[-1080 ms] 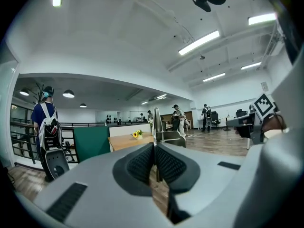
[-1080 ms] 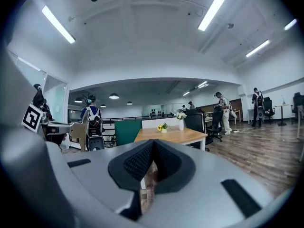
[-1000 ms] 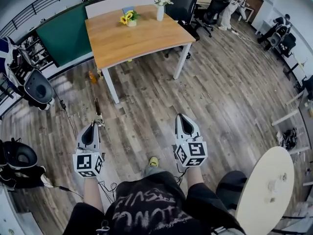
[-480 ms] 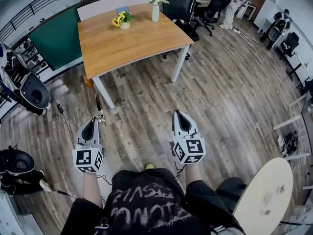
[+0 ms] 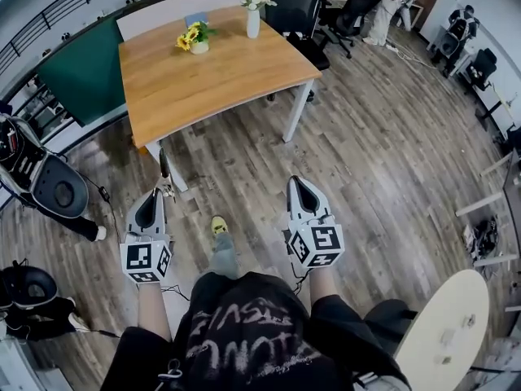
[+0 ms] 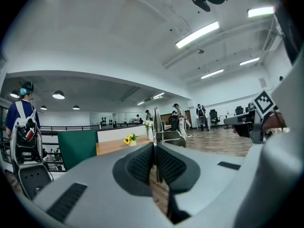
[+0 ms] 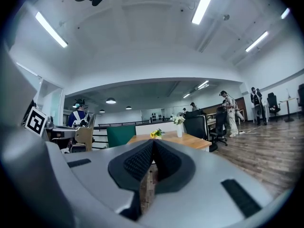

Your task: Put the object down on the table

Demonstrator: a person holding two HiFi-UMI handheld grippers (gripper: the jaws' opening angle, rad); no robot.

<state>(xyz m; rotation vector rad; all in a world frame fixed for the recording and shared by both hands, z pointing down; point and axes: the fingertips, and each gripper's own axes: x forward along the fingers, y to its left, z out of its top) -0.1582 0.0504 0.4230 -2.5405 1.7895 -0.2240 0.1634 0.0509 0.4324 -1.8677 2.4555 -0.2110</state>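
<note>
A thin metal utensil sticks forward out of my left gripper, whose jaws are shut on it; in the left gripper view its blade rises on edge from the closed pads of the left gripper. My right gripper is held level beside it, shut, with nothing between its pads, as the right gripper view shows for the right gripper. The wooden table stands ahead, with a pot of yellow flowers and a white vase at its far edge. Both grippers are short of the table, over the plank floor.
A green partition and black office chairs stand behind the table. Dark gear on stands lines the left side. A round white table is at the lower right. People stand at the far back.
The table has drawn nearer and shifted left in the head view as the person walks toward it. Both grippers keep the same pose, the left still holding the utensil.
</note>
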